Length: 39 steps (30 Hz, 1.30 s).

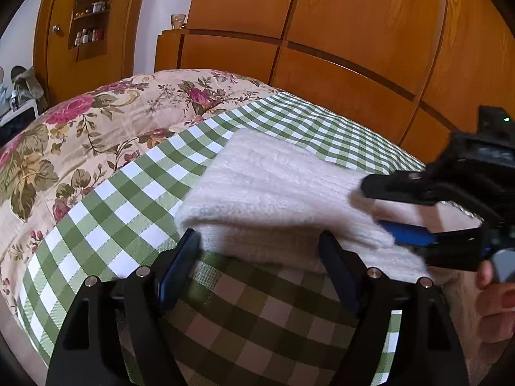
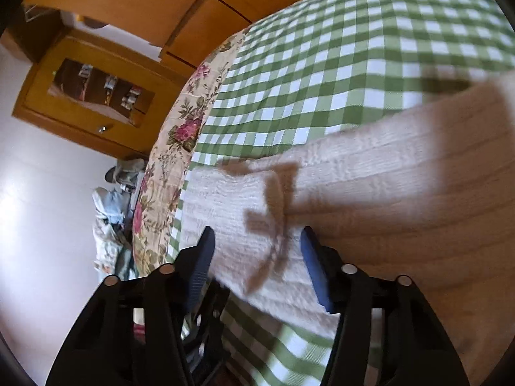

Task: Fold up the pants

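The left tongs (image 1: 260,244) stand open over the green-and-white checked cloth (image 1: 135,193), their 2 fingers at the near folded edge of the cream ribbed knitted pants (image 1: 267,186), not pressing it. The right tongs (image 2: 257,244), entering the left view at 3 o'clock, straddle a fold of the pants with fingers apart. The pants lie folded on the cloth, the floral quilted bedspread (image 1: 96,122) at 10 o'clock.

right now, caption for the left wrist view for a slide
Left gripper open at the folded white pants on the green checked cloth, right gripper reaching in.
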Available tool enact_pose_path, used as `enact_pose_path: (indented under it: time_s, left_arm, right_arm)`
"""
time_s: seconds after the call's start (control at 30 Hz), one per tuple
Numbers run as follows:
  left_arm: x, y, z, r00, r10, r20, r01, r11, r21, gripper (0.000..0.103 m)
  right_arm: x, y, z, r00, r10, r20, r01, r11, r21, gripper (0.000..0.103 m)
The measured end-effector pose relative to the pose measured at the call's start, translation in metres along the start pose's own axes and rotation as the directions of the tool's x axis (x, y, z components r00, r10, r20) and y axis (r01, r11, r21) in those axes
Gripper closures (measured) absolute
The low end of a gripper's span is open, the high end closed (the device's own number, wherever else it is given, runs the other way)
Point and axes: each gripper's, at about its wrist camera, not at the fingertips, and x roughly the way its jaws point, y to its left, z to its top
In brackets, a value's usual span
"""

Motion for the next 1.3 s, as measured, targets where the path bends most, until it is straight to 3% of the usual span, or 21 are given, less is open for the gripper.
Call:
enact_pose_path:
  time_s: [0.03,0.1,0.17,0.27,0.33,0.5,0.67,0.97,1.3]
  left_arm:
    - [0.002,0.0,0.0,1.0,0.0,0.001,0.0,1.0,0.0,0.027]
    - [0.002,-0.001,-0.001,1.0,0.002,0.007,-0.002,1.0,0.001,0.027]
    - [0.002,-0.001,-0.001,1.0,0.005,0.011,-0.005,1.0,0.002,0.027]
    - [-0.003,-0.003,-0.003,0.999,0.02,0.027,-0.02,1.0,0.011,0.026]
    - [-0.007,-0.004,-0.004,0.998,0.034,0.045,-0.034,0.999,0.017,0.015]
    - [-0.02,-0.001,-0.008,0.994,0.04,0.099,-0.04,0.999,0.002,0.011]
    - [-0.02,-0.001,-0.008,0.995,0.05,0.089,-0.051,0.999,0.002,0.009]
    - [-0.018,-0.027,-0.008,0.994,0.105,0.037,-0.109,0.984,0.139,0.003]
    - [-0.035,-0.069,-0.012,0.999,-0.04,-0.021,0.043,0.991,0.13,0.003]
  right_arm:
    - [0.004,0.0,0.001,1.0,0.018,0.002,-0.018,1.0,0.012,0.065]
    - [0.01,0.001,0.003,0.999,0.037,-0.012,-0.037,0.999,0.025,0.096]
    - [0.009,0.004,0.002,0.999,0.043,-0.018,-0.043,0.999,0.009,0.096]
    - [-0.007,0.015,0.003,0.999,0.011,0.042,-0.009,0.998,-0.064,0.097]
    - [-0.03,0.017,0.007,0.995,0.003,0.103,0.005,0.997,-0.081,0.097]
    - [-0.096,0.012,0.018,0.971,-0.033,0.235,0.067,0.989,-0.136,0.097]
    - [-0.156,-0.013,0.016,0.949,-0.074,0.308,0.119,0.984,-0.13,0.097]
    - [-0.234,-0.078,-0.011,0.906,-0.168,0.389,0.201,0.979,-0.045,0.097]
    - [-0.305,-0.165,-0.033,0.835,-0.298,0.463,0.266,0.955,0.135,0.097]
